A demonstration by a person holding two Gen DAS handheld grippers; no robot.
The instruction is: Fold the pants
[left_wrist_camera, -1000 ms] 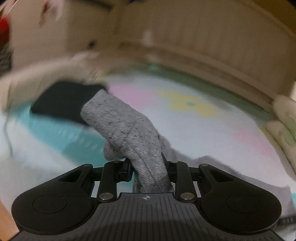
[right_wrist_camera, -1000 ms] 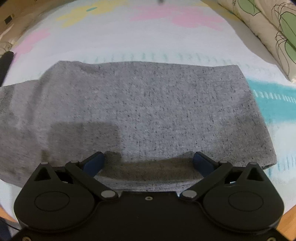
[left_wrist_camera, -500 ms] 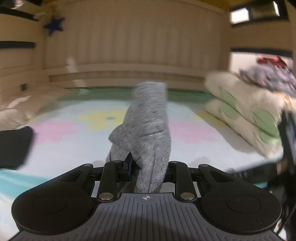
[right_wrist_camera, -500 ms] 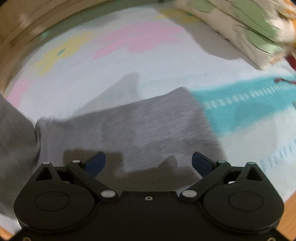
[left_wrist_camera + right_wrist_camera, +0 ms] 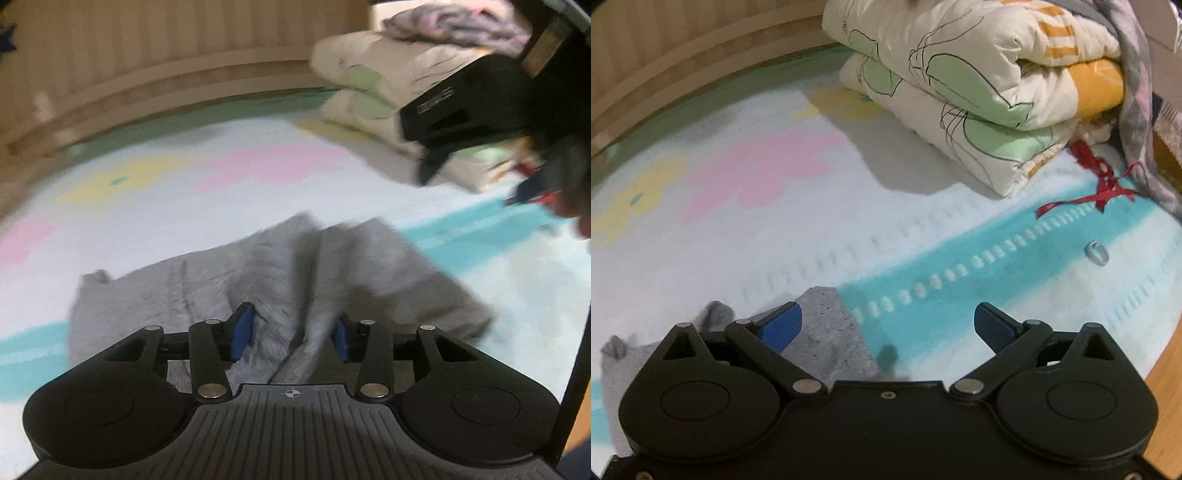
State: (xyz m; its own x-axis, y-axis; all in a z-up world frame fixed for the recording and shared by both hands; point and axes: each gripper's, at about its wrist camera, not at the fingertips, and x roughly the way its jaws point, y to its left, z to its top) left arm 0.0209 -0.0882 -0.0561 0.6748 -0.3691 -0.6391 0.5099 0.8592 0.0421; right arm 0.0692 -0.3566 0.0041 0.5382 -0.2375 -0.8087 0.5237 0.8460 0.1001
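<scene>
My left gripper (image 5: 291, 334) is letting go right now: the jaws are opening, and a bunched ridge of the grey pants (image 5: 280, 273) sits between the blue pads (image 5: 242, 328), apparently no longer pinched. The ridge runs straight away from me along the line the gripper points, while the folded bundle itself stretches crosswise, left to right, flat on the mat. So the cloth lies directly ahead of and under my left hand, and that hand is clearly the nearer one for any smoothing or the next fold.

Over to my right gripper (image 5: 888, 325): jaws spread wide, nothing between them. In its view only the pants' corner (image 5: 827, 332) shows, low at the left behind the left finger, so the garment lies off to that side and below. In the left wrist view this gripper hangs above the mat at the upper right, well clear of the cloth.

The surface is a soft mat (image 5: 775, 251), white with pink and yellow blotches and a teal stripe. Past it sits a folded quilt (image 5: 960, 85) with green leaf prints, a red ribbon (image 5: 1100, 184) beside it, and a pale wooden wall (image 5: 147, 48) behind.
</scene>
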